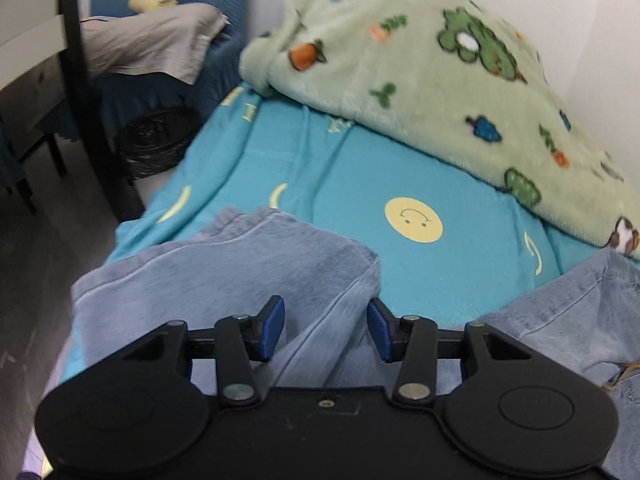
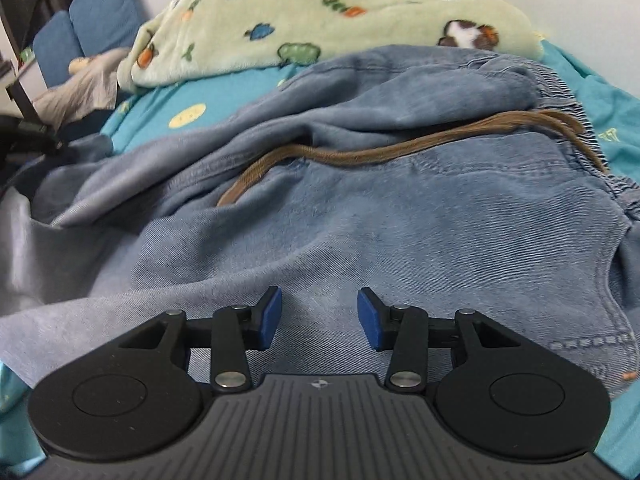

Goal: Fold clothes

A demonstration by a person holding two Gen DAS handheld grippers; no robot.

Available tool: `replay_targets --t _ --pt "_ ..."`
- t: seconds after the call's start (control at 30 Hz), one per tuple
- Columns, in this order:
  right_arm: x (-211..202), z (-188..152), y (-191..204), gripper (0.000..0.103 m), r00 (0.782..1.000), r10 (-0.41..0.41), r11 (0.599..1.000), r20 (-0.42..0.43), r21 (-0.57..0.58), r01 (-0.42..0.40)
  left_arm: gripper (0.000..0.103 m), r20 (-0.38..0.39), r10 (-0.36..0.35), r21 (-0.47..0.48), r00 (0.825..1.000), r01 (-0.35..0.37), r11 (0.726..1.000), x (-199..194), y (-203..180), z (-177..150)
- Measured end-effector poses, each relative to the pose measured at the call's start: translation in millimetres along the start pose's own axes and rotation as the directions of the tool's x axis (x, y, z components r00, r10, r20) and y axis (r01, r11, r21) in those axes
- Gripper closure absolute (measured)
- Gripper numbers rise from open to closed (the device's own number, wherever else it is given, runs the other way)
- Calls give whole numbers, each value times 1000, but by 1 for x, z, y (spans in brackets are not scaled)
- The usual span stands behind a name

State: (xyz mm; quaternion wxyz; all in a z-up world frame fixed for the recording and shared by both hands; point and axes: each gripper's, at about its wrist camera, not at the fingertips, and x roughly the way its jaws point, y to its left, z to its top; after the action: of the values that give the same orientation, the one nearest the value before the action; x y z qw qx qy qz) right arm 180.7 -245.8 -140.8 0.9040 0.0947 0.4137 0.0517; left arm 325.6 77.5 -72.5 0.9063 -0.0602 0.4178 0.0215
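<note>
A pair of light blue jeans (image 2: pixel 400 216) lies crumpled on the turquoise bed sheet (image 1: pixel 360 184). Its elastic waistband (image 2: pixel 568 96) is at the right, with a brown drawstring (image 2: pixel 360 156) trailing across it. In the left wrist view a folded trouser leg (image 1: pixel 224 264) lies near the bed's edge, and more denim (image 1: pixel 568 320) lies at the right. My left gripper (image 1: pixel 326 328) hovers open over a ridge of that leg, and its blue pads (image 1: pixel 272 328) stand apart from the cloth. My right gripper (image 2: pixel 320 316) is open just above the flat denim, with nothing between its fingers.
A green fleece blanket (image 1: pixel 440 72) with cartoon prints is heaped at the back of the bed against the white wall. Left of the bed stand a black post (image 1: pixel 92 120), a dark bin (image 1: pixel 156 144) and a blue seat with a grey cloth (image 1: pixel 152 44) on it.
</note>
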Motion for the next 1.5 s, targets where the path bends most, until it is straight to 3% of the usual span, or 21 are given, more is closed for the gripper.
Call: replay_targets --t 0.03,0.07,0.13,0.23,0.33,0.4,0.5,0.57,0.63,0.7,0.8,0.83,0.9,1.0,1.07,1.1,1.2,1.27,1.37,1.47,1.5 --pt "3 0 0 58 1000 3 1000 -2 1 -3 82 1 -4 10 1000 4 1000 4 0 -1" --pt "7 0 1 57 1000 3 1000 -4 0 -3 90 10 -6 13 1000 6 1000 7 1 -2" --pt "12 1 2 57 1000 -1 1000 -13 -5 1 97 35 -15 -9 999 15 1000 7 5 -5" --pt "14 2 3 57 1000 -5 1000 -17 -10 5 100 107 -59 -84 993 68 994 -13 21 -6" --pt "13 4 2 57 1000 -7 1000 -16 -13 7 100 218 -71 -199 973 115 973 -58 47 -3" --pt "11 4 1 57 1000 -13 1000 -15 -16 12 100 306 -75 -316 949 175 933 -98 75 -4" --pt "5 3 -3 58 1000 -9 1000 -14 0 9 100 394 -21 -435 919 206 877 -151 109 -15" --pt "-1 1 -6 58 1000 0 1000 -13 19 0 100 420 46 -490 907 183 852 -181 128 -31" --pt "-8 0 -8 58 1000 0 999 -5 34 0 100 409 102 -553 907 158 818 -202 150 -52" --pt "-17 -1 -11 58 1000 -4 999 10 53 4 100 372 136 -647 918 151 747 -218 180 -79" --pt "-28 0 -19 58 999 -18 996 33 88 15 100 277 136 -768 951 134 626 -227 219 -122" --pt "-32 0 -21 58 999 -24 995 40 100 20 100 242 131 -800 961 121 588 -228 230 -137" --pt "-39 1 -27 58 998 -36 991 51 127 30 100 173 115 -840 978 86 536 -228 240 -163" --pt "-48 1 -37 58 997 -53 983 61 178 41 100 116 55 -909 992 84 408 -225 253 -193" --pt "-55 1 -49 58 995 -68 973 71 226 50 100 96 26 -932 995 81 354 -222 260 -199" --pt "-61 1 -57 58 994 -76 964 77 259 54 100 97 18 -936 995 85 341 -225 263 -199" --pt "-82 3 -91 58 989 -100 914 107 403 49 93 122 29 -909 992 100 403 -240 258 -183" --pt "-99 0 -119 58 985 -99 849 141 528 9 77 141 54 -880 989 100 465 -257 250 -176" --pt "-120 -10 -161 55 976 -116 710 183 703 -48 51 194 99 -785 976 94 613 -279 219 -155" --pt "-131 -21 -190 45 968 -164 574 192 817 -64 46 270 85 -652 959 117 750 -289 171 -140" --pt "-130 -23 -197 42 969 -162 539 189 839 -74 45 283 61 -612 957 131 780 -287 153 -137"
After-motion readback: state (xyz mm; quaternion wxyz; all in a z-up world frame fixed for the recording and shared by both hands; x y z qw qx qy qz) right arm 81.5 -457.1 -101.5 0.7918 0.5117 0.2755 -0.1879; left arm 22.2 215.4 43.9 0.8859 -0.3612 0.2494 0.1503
